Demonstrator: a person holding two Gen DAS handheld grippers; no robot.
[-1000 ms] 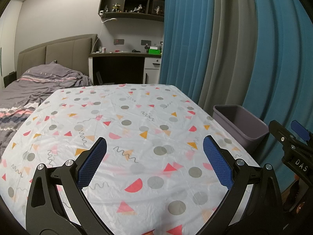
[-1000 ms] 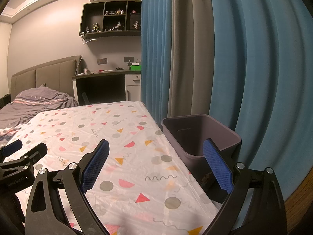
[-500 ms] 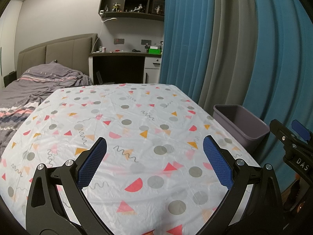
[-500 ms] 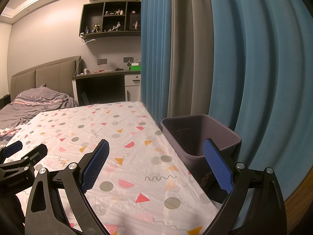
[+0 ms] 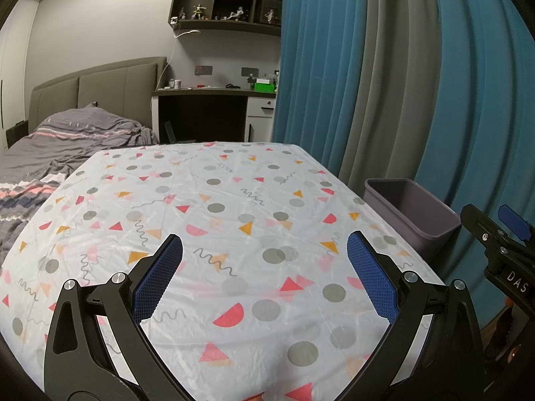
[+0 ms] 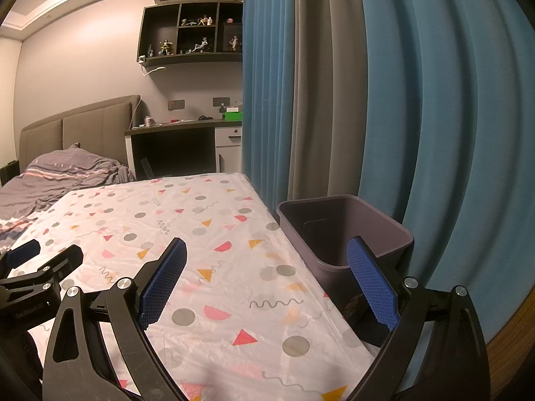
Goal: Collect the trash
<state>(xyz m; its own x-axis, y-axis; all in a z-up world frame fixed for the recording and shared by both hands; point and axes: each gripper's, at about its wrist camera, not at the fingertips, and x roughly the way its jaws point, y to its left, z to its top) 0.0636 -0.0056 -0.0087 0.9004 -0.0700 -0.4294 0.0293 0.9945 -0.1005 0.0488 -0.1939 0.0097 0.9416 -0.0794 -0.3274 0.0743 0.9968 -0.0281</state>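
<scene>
A grey-purple plastic bin [image 5: 411,214] stands beside the right edge of the table; in the right wrist view the bin [image 6: 341,230] is open at the top and looks empty. My left gripper [image 5: 264,247] is open and empty above the table with the patterned cloth [image 5: 214,207]. My right gripper [image 6: 267,250] is open and empty, near the table's right edge, with its right finger in front of the bin. No loose trash shows on the cloth [image 6: 174,220]. Each gripper shows at the edge of the other's view.
Blue and grey curtains [image 5: 384,83] hang close behind the bin. A bed with a grey duvet [image 5: 60,147] lies left of the table. A dark desk [image 5: 207,113] and wall shelves [image 5: 227,0] stand at the far wall.
</scene>
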